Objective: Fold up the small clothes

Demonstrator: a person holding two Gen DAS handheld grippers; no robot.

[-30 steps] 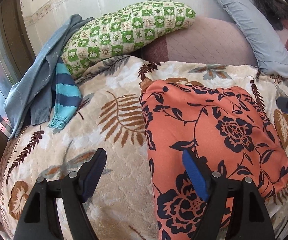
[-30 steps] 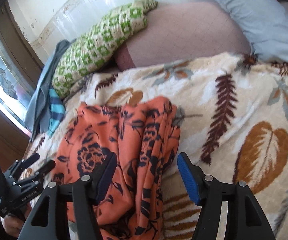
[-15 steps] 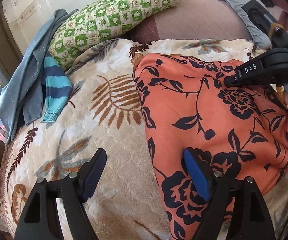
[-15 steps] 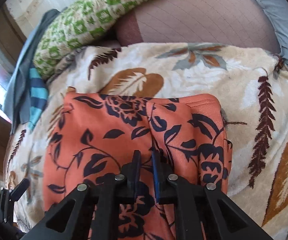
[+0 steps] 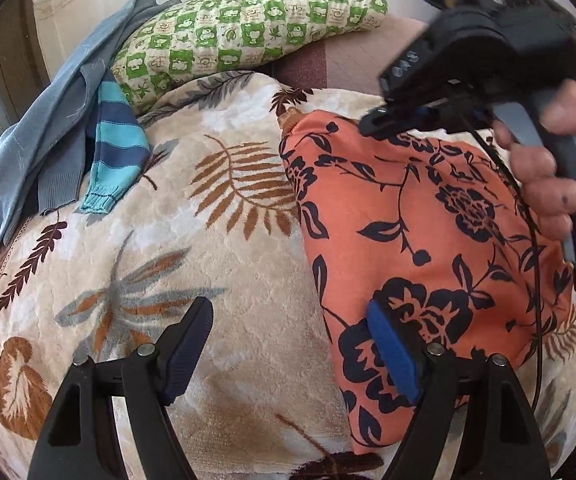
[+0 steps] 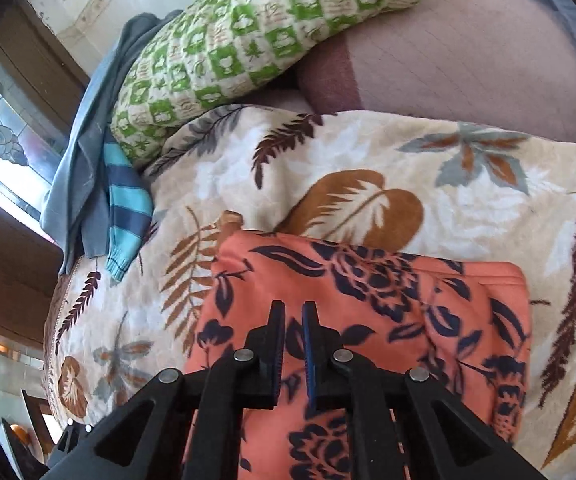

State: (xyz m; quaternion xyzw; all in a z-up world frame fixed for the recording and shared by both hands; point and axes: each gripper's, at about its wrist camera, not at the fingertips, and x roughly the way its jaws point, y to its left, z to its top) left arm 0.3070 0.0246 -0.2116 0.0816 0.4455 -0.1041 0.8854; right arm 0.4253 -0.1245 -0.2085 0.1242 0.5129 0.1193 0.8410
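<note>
Since the earlier frame, the right gripper (image 6: 292,312) has swung in from the right-hand edge of the orange floral garment (image 5: 428,240) to a position above its far portion, and its jaws have gone from wide to nearly together. No fabric is visible between the pads. In the left wrist view the same gripper (image 5: 372,124) appears at upper right, carried by a hand (image 5: 548,172) wrapped around the grey handle.

The left gripper (image 5: 288,344) stands wide, with nothing between its fingers; the near left corner of the garment lies under its right finger.

The garment lies folded on the leaf-patterned blanket (image 5: 167,240) of the bed. A striped blue sleeve (image 5: 115,152) and a green checked pillow (image 5: 247,28) lie well apart, at the far left.
</note>
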